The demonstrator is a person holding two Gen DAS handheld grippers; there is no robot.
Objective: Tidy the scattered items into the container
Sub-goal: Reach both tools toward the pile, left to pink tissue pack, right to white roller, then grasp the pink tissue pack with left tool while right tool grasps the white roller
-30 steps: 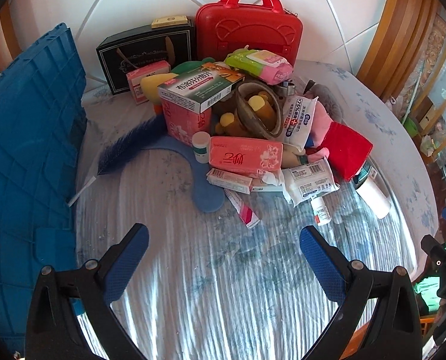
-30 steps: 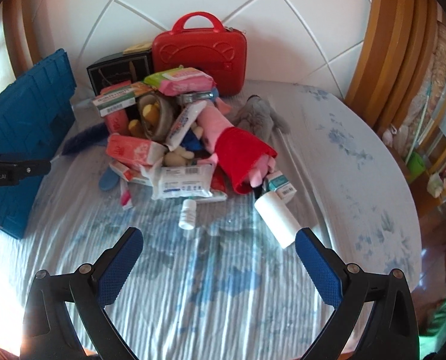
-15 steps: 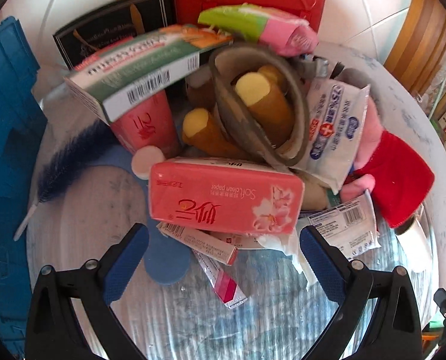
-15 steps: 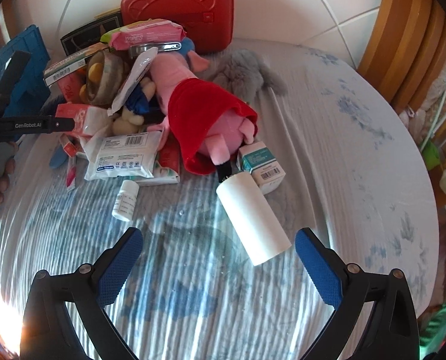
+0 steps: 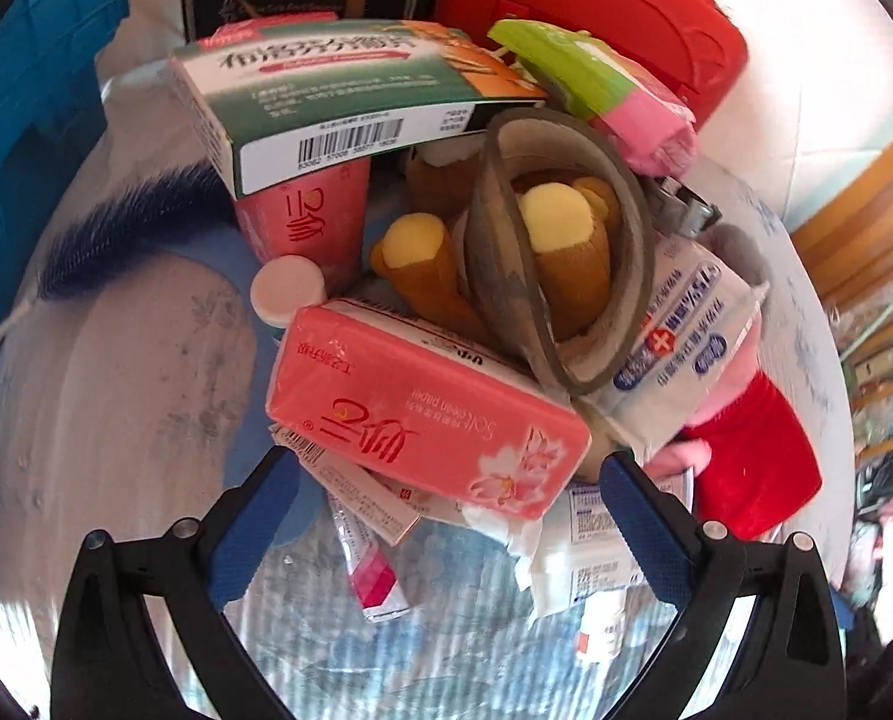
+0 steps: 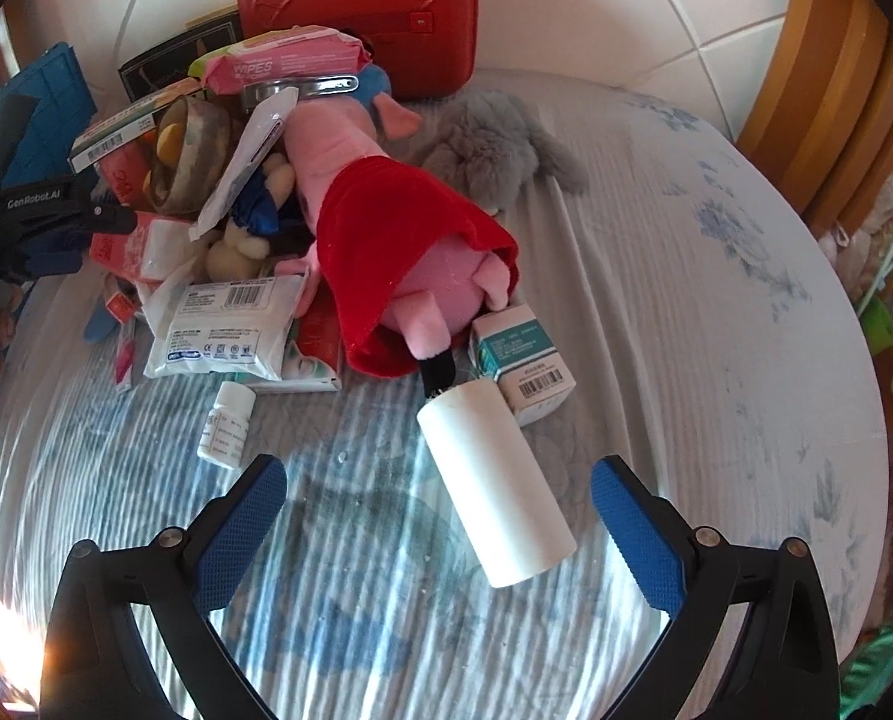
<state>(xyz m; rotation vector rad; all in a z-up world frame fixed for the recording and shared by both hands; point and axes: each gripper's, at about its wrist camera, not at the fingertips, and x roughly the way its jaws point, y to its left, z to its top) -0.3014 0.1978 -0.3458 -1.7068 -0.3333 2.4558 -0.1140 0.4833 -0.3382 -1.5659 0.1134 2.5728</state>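
Left gripper point(image 5: 443, 480), jaws apart, flanks a pink tissue pack point(image 5: 422, 414); right gripper point(image 6: 437, 495), jaws apart, straddles a white lint roller point(image 6: 494, 483).

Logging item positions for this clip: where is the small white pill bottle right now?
In the right wrist view the small white pill bottle lies on the bedspread at lower left, just below the white wipes packet, left of the lint roller.
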